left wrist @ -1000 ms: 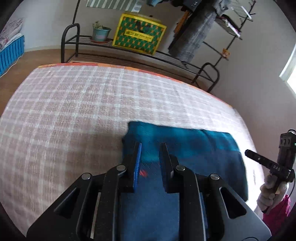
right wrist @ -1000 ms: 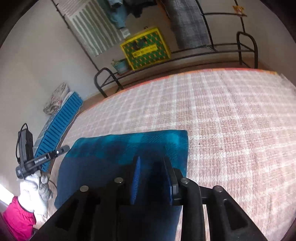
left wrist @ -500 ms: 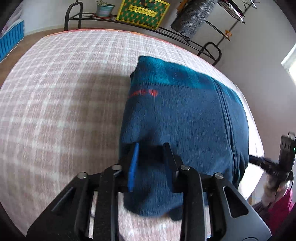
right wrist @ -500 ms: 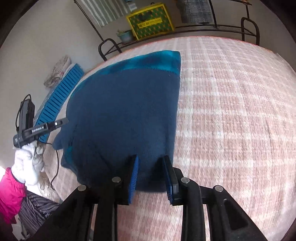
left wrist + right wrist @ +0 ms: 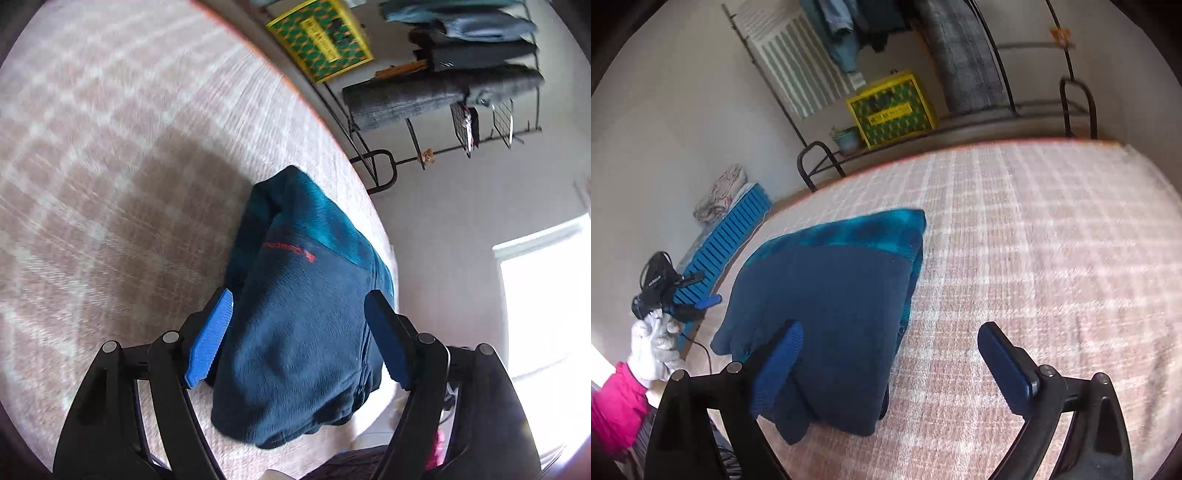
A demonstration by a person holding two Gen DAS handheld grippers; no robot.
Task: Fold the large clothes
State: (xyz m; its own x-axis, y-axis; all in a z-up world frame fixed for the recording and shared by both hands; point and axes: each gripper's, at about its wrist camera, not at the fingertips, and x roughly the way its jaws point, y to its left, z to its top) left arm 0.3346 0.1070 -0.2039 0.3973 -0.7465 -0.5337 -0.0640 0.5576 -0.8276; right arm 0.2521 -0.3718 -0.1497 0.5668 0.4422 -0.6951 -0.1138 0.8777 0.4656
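A dark blue fleece jacket (image 5: pixel 295 332) with a teal yoke and a red logo lies folded into a thick bundle on the pink checked bed cover (image 5: pixel 110 166). My left gripper (image 5: pixel 299 321) is open, its jaws spread wide above the bundle's near end. In the right wrist view the same jacket (image 5: pixel 831 295) lies left of centre. My right gripper (image 5: pixel 890 350) is open and empty, with its left finger over the jacket's near edge and its right finger over the cover. The left gripper (image 5: pixel 698 308) shows there at far left, held in a white-gloved hand.
A black metal rack (image 5: pixel 960 125) stands behind the bed with a yellow-green box (image 5: pixel 892 109) and a small pot (image 5: pixel 846 140). Clothes hang on a rail (image 5: pixel 461 74) above. A blue slatted item (image 5: pixel 727 236) lies on the floor at left. A bright window (image 5: pixel 546 295) is right.
Both grippers were shut on the jacket's edge and carried it over into a fold. Now both have opened, let go and drawn back above the folded bundle.
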